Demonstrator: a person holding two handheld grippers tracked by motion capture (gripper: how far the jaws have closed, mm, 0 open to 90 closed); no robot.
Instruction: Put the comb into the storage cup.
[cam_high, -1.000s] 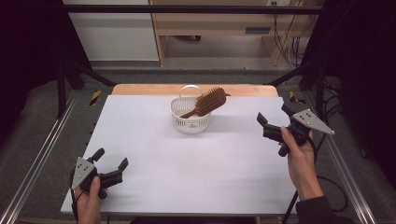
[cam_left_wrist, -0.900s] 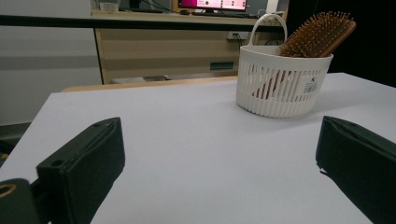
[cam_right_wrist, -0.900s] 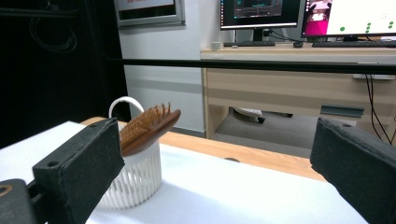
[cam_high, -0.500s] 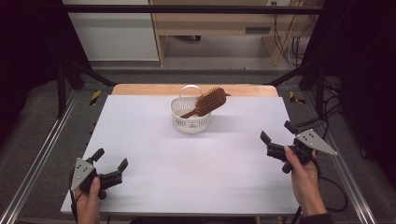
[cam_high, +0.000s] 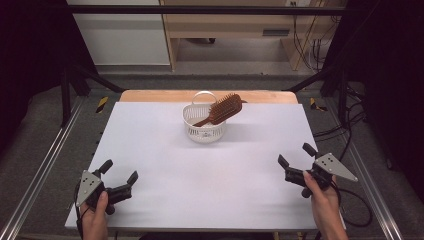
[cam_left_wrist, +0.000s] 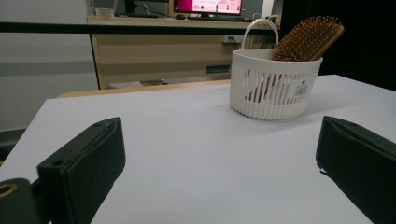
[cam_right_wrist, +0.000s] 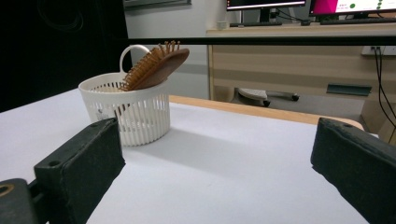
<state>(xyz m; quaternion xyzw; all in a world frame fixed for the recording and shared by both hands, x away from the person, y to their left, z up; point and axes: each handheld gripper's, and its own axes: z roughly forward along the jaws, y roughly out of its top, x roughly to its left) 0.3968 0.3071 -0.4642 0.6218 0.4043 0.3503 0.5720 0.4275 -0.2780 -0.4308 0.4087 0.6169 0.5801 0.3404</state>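
High view: 1 hairbrush (cam_high: 224, 108), 1 basket (cam_high: 203, 131).

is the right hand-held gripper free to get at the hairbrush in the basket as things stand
Probably yes: the right hand-held gripper has its jaws open, bare table lies between, and the hairbrush head pokes out over the basket rim on that side.

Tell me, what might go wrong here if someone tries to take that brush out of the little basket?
The hairbrush leans tilted in the white basket, its head sticking out past the rim, so a careless nudge might knock it onto the table. The basket looks light and nothing holds it down; pulling on the brush could tip or drag it. Both the left gripper and right gripper are open and far off, so the reach is long.
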